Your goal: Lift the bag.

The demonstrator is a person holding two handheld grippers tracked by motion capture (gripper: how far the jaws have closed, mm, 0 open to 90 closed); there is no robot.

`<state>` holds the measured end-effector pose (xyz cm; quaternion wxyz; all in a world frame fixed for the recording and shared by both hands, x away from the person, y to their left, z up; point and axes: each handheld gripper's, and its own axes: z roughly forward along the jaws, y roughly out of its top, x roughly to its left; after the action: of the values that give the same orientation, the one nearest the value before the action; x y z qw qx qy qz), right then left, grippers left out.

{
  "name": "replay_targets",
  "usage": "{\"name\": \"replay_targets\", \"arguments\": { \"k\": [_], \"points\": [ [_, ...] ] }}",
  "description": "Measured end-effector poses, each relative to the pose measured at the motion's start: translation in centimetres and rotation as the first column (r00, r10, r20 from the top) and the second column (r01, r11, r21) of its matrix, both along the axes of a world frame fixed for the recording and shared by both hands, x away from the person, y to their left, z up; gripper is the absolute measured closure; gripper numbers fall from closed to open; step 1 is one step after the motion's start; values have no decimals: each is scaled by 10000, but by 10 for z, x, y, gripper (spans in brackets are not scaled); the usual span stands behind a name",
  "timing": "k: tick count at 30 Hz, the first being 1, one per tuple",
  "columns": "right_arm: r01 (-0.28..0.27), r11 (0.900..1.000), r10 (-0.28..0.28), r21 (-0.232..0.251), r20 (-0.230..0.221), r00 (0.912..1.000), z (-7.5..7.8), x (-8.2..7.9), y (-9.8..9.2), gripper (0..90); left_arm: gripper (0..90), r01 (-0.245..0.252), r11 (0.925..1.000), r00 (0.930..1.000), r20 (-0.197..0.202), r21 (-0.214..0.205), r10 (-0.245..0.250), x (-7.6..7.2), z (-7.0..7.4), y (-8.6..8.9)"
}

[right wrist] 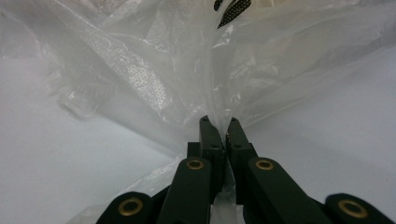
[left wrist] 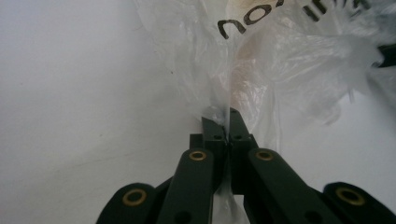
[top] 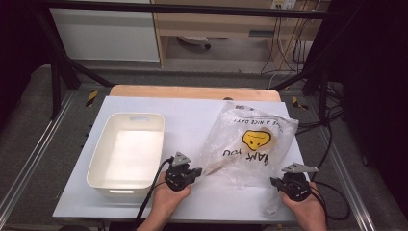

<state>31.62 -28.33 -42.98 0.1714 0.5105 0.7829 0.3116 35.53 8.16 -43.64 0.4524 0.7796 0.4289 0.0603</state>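
Your left gripper (left wrist: 225, 122) has its jaws pinched tight on a gathered fold of the plastic bag (left wrist: 261, 70), the film squeezed into the slit between them and trailing down past the black links. Your right gripper (right wrist: 219, 128) is the same: jaws closed on a twist of the bag's film, which fans out upward across the frame from the pinch.

In the high view, the left gripper (top: 196, 172) sits at lower centre and the right gripper (top: 275, 182) at lower right, with the bag (top: 250, 144) stretched between them and lying across the right half of the white bench (top: 192, 115). The bag is clear and crinkled, printed with black lettering and a yellow smiley face. The white bin (top: 127, 153) stands on the bench at left of centre, just beside your left gripper, apart from the bag.
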Motion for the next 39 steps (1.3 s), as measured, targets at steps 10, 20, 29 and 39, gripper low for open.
{"name": "replay_targets", "arguments": {
  "k": [10,20,29,39],
  "points": [
    [-107,9999,107,-17,87,9999,5,2,4,900,900,165,9989,9995,-265,-444,-177,8,13,0],
    [-196,9998,196,-6,294,9994,16,7,7,900,900,205,9994,9998,42,-275,-204,18,32,0],
    [-281,9996,283,-77,336,9990,25,11,9,900,900,294,9994,9995,72,-164,-292,24,40,1],
    [-320,9993,327,-167,388,9987,28,13,10,900,900,332,9992,9994,48,-202,-331,26,42,3]
  ]
}}
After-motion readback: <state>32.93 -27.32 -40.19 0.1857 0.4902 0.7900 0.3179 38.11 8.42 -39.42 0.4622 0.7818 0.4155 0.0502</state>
